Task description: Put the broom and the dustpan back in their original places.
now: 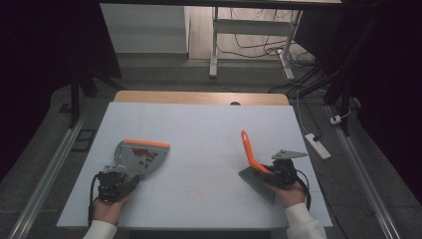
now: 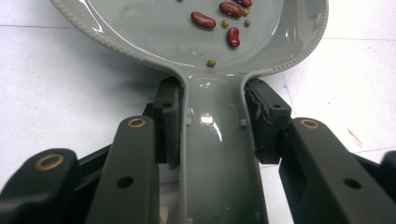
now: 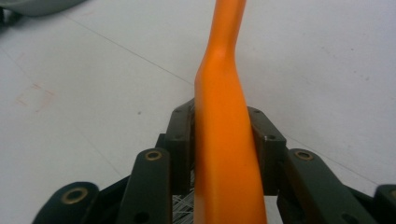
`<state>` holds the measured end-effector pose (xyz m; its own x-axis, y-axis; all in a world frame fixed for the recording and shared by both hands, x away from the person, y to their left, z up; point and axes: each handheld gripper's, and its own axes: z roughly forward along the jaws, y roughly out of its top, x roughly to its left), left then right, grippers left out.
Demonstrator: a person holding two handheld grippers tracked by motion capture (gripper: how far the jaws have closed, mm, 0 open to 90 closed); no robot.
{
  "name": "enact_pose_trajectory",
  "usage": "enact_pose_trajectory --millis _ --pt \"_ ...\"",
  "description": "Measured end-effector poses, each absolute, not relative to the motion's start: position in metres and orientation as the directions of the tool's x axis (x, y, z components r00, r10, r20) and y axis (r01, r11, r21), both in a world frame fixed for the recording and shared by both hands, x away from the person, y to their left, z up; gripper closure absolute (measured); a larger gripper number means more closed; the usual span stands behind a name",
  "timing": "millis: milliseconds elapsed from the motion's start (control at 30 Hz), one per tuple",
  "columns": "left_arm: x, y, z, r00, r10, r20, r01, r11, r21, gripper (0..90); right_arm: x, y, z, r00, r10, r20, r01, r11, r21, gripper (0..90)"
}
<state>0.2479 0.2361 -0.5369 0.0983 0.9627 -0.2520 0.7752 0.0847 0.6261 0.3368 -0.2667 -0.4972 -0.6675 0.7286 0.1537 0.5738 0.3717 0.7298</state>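
The left gripper [image 2: 212, 121] has its jaws pressed on the two sides of the grey handle of the dustpan [image 2: 187, 32]; the pads touch the handle just below the place where it widens into the pan. In the pan lie some red beans [image 2: 203, 20] and a few small green ones. In the high view the left gripper [image 1: 115, 183] is at the near left part of the table [image 1: 209, 124], held by the left hand [image 1: 108, 206], and the dustpan [image 1: 139, 157] lies flat in front of it, with its orange edge away from the person.

The right gripper [image 3: 222, 135] has the orange handle of the brush [image 3: 224, 140] between its jaws. The pads stand very close to the handle on both sides, but I cannot tell if they press it or are a little loose. White bristles show under the handle. In the high view the right gripper [image 1: 278, 172] is at the near right part of the table, and the brush [image 1: 253, 162] has its grey head on the table beside the gripper and its handle going up and away. Dustpan and brush are well apart
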Motion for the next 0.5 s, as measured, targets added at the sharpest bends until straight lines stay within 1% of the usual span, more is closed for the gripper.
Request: enact_pose_trajectory --millis 267,333,400,500 --pt "0.247 0.236 -0.536 0.097 0.966 -0.240 0.769 0.080 0.635 55.7 0.343 -0.268 -0.504 -0.638 0.755 0.149 0.599 0.366 0.712 55.0" --pt "0.247 0.236 -0.536 0.095 0.967 -0.234 0.769 0.078 0.634 52.4 0.344 -0.268 -0.505 -0.631 0.761 0.151 0.608 0.363 0.706 52.7" --pt "0.247 0.237 -0.536 0.095 0.968 -0.233 0.769 0.077 0.634 47.2 0.346 -0.268 -0.506 -0.615 0.774 0.150 0.620 0.358 0.698 49.7" --pt "0.246 0.238 -0.535 0.093 0.968 -0.235 0.771 0.079 0.631 41.6 0.349 -0.270 -0.508 -0.607 0.778 0.163 0.630 0.346 0.696 48.7"
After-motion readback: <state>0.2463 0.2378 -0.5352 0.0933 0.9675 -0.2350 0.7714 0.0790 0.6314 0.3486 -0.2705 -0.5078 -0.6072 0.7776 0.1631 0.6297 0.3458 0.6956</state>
